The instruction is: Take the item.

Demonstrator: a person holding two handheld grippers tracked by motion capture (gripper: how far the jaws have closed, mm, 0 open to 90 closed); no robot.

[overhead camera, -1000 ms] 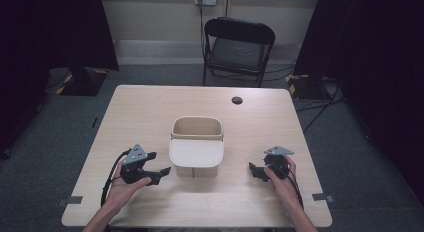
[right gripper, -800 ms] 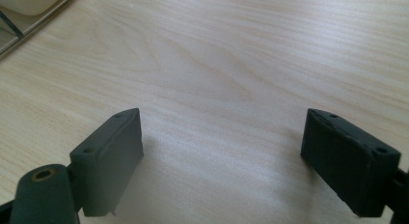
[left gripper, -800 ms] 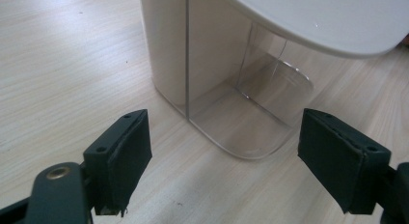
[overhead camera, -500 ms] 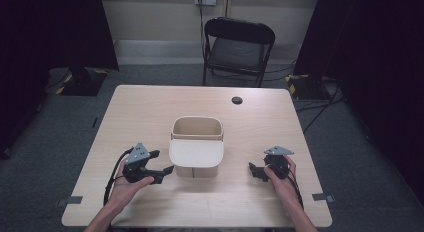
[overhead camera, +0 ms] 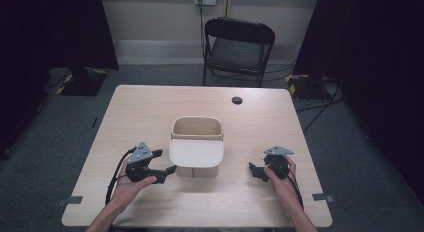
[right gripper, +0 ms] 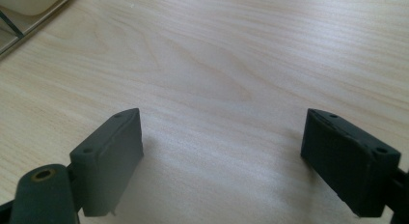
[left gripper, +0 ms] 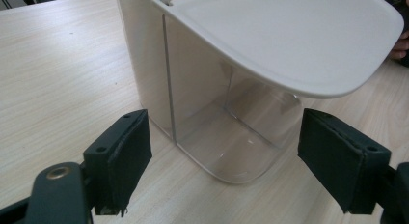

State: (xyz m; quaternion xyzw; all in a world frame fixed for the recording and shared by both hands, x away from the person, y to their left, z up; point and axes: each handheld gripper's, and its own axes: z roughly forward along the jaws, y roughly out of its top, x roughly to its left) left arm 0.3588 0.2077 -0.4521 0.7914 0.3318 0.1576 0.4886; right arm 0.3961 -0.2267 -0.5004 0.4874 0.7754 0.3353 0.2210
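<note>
Between the parted, empty left gripper point(overhead camera: 167, 162) and right gripper point(overhead camera: 253, 170), a lidded bin point(overhead camera: 196, 147) on the table point(overhead camera: 150, 104).

The container point(overhead camera: 197, 142) stands at the middle of the table point(overhead camera: 150, 107), its lid point(overhead camera: 196, 153) over the near half. The left gripper point(overhead camera: 167, 162) sits at its 8 o'clock, just beside it, the right gripper point(overhead camera: 254, 171) at 4 o'clock, apart. A small round thing point(overhead camera: 237, 100), perhaps a hole, lies at 1 o'clock, with the chair point(overhead camera: 237, 47) beyond the table.

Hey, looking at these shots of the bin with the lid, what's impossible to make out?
- Bin floor: high view, hidden by its own walls and the lid.
- Lid's hinge: left gripper view, cut off by the top edge.
- Small dark spot on the table: high view, too small to identify.
</note>
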